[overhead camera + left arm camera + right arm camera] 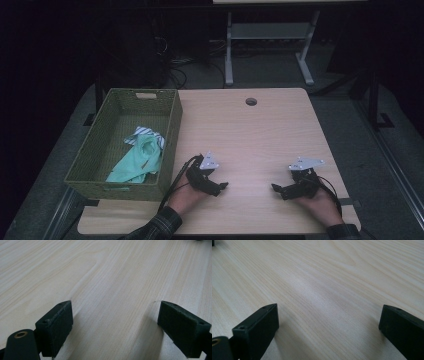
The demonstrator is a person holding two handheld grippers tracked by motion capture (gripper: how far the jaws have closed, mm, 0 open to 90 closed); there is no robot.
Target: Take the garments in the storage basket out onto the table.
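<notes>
- High view: my left tongs [223, 186] and my right tongs [276, 188] rest low over the near part of the wooden tabletop [260, 130], tips turned toward each other, well apart, with bare wood between them.
- High view: each of my hands comes in from the bottom edge; the left hand [187, 192] wears a plaid sleeve [160, 225], and the right hand [320, 200] lies near the tabletop's right edge.
- High view: a woven green basket [172, 130] stands on the left part of the tabletop, its right wall just beside my left tongs. Inside lie a mint-green cloth [137, 162] and, touching it at the far end, a striped cloth [145, 132].
- High view: a round cable hole [251, 101] sits near the far edge of the tabletop; the basket, the cloths and the hole appear here and not in the two gripper views.
- Left gripper view: the left tongs [115, 315] stand wide open, the two black pads far apart, with wood grain alone between them; nothing is held.
- Right gripper view: the right tongs [329, 320] likewise stand wide open over bare wood, holding nothing.
- The gripper views make the gap between the pads plain, whereas the high view, dim and distant, leaves it hard to judge.
</notes>
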